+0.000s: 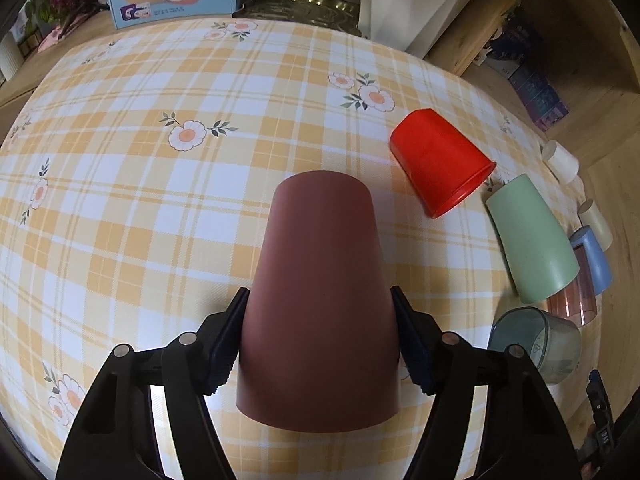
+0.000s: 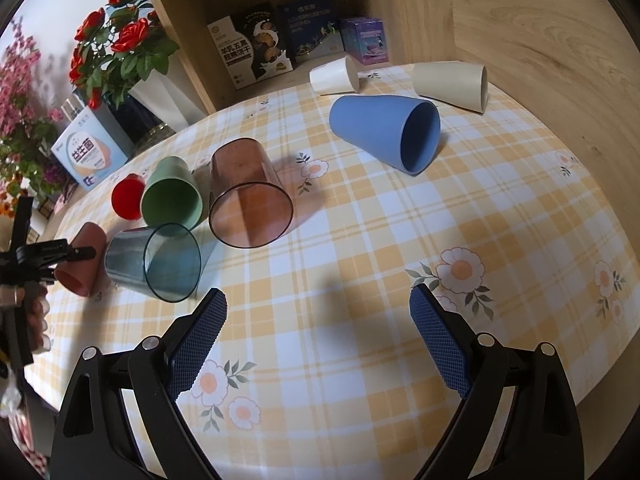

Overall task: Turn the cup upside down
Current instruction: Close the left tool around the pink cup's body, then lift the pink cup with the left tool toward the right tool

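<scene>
My left gripper (image 1: 318,332) is shut on a reddish-brown cup (image 1: 320,300), its pads pressing both sides near the rim end. The cup's closed base points away from the camera over the checked tablecloth (image 1: 160,200). In the right wrist view the same cup (image 2: 82,258) shows at the far left, held by the left gripper (image 2: 76,256). My right gripper (image 2: 318,328) is open and empty above the cloth.
Several cups lie on their sides: red (image 1: 440,162), green (image 1: 532,240), blue (image 2: 386,132), clear brown (image 2: 248,196), clear blue-grey (image 2: 156,260), white (image 2: 334,76), beige (image 2: 452,84). Boxes, a vase with flowers (image 2: 116,52) and a wooden shelf stand behind.
</scene>
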A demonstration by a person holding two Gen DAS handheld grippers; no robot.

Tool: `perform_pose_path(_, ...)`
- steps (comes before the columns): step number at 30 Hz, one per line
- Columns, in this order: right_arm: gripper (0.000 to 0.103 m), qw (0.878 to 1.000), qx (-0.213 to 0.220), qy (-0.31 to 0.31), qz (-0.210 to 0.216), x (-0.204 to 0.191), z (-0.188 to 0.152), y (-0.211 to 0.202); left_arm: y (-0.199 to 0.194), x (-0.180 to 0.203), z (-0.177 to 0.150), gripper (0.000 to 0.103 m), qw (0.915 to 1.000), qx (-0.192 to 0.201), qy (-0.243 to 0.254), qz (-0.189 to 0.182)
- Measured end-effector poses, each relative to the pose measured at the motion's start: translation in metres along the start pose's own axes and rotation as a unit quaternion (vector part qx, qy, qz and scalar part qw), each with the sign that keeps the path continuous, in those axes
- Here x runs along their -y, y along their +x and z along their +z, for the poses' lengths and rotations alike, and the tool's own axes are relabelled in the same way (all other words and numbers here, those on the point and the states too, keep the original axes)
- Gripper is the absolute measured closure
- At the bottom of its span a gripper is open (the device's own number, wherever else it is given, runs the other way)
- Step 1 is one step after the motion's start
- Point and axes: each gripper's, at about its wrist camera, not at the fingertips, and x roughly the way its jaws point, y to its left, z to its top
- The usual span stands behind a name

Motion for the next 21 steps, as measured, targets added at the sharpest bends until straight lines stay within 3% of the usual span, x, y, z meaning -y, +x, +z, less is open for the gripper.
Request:
perform_pose_path(9, 0.013, 1.0, 0.012, -0.006, 0.008, -0.008, 0.001, -0.011, -0.038, -0.004, -0.024, 0.037, 0.9996, 0.025, 0.003, -0.015)
perform_pose_path(21, 0.013, 0.999, 0.035, -0.008, 0.033, -0.017, -0.007, -0.038, -0.089, 0.039, -0.107, 0.037, 0.9964, 0.031, -0.003, -0.078)
